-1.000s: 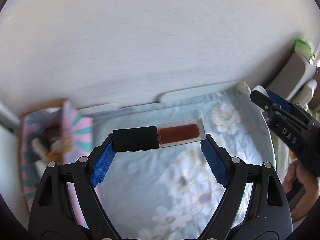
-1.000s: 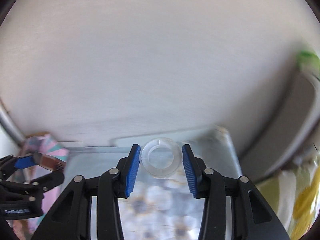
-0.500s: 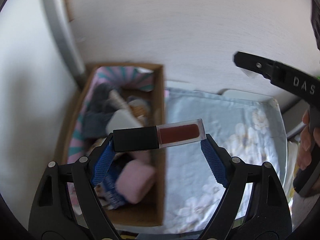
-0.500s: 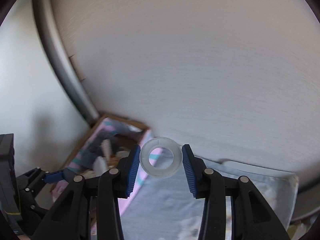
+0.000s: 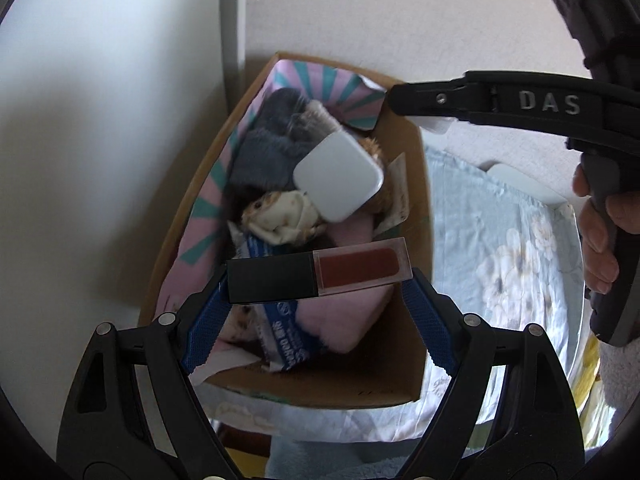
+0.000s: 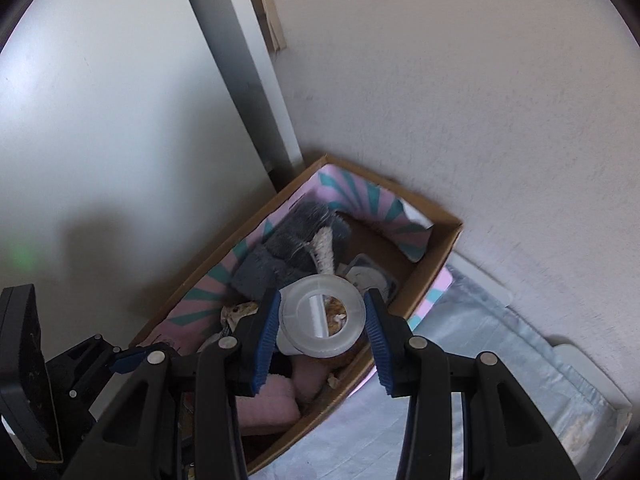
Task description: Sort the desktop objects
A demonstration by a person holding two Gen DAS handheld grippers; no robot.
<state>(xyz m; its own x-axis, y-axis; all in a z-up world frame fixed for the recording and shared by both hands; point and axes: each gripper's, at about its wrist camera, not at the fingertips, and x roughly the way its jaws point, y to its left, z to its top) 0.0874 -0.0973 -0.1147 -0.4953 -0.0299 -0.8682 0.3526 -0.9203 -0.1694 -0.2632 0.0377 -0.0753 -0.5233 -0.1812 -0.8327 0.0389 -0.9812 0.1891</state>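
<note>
Above the cardboard box [image 5: 404, 396], we clamp a lip gloss tube [image 5: 318, 276] in our left gripper [image 5: 316, 308] and a clear tape roll [image 6: 322, 320] in our right gripper [image 6: 322, 336].

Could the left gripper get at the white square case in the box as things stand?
Probably not: the left gripper is shut on the lip gloss tube, so its jaws are occupied, though the white square case lies uncovered on top in the cardboard box.
</note>
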